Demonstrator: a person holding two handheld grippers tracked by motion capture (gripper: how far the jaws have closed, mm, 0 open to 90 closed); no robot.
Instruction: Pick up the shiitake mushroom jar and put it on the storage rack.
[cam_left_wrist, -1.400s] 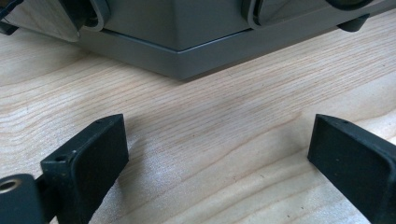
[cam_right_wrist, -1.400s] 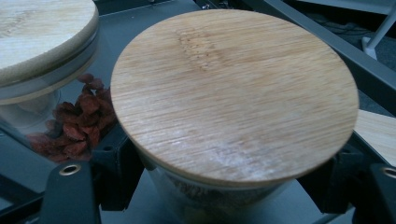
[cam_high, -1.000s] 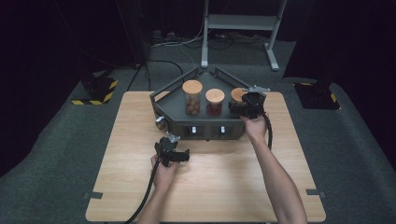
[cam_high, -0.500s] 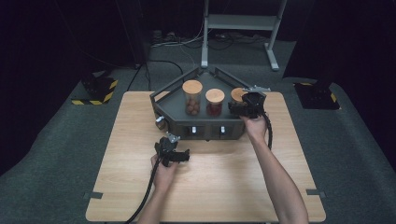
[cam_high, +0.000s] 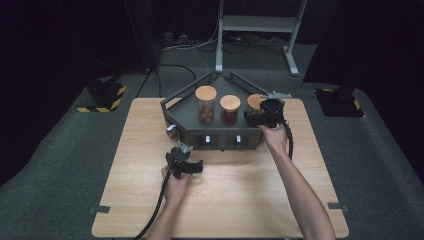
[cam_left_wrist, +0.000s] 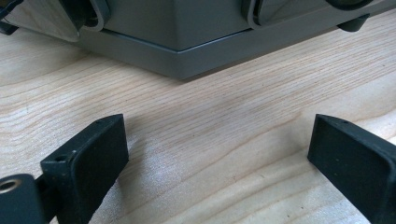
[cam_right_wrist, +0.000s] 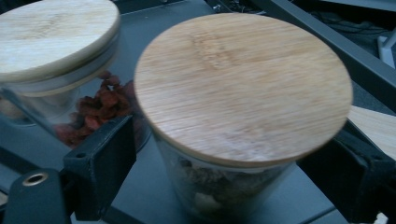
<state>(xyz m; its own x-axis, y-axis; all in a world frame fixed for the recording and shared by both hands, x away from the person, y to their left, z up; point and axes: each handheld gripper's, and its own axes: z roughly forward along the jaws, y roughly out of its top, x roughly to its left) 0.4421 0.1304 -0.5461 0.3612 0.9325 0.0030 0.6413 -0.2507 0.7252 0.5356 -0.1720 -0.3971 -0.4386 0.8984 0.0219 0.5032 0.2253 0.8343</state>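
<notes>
Table light wood, grey carpet, dark room.

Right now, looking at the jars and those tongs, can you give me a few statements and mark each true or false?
1. Three jars with wooden lids stand in the dark tray. True.
2. The right tongs have a jar between their jaws. True: the jaws stand either side of it and have just been opening, no longer pressing on the glass.
3. The left tongs hold a jar lid. False: they are open over the bare wooden table, holding nothing.
4. The middle jar holds something red. True.
5. All the jar lids are off. False: each jar has its lid on.
6. The left tongs are inside the tray. False: they rest on the table in front of it.
</notes>
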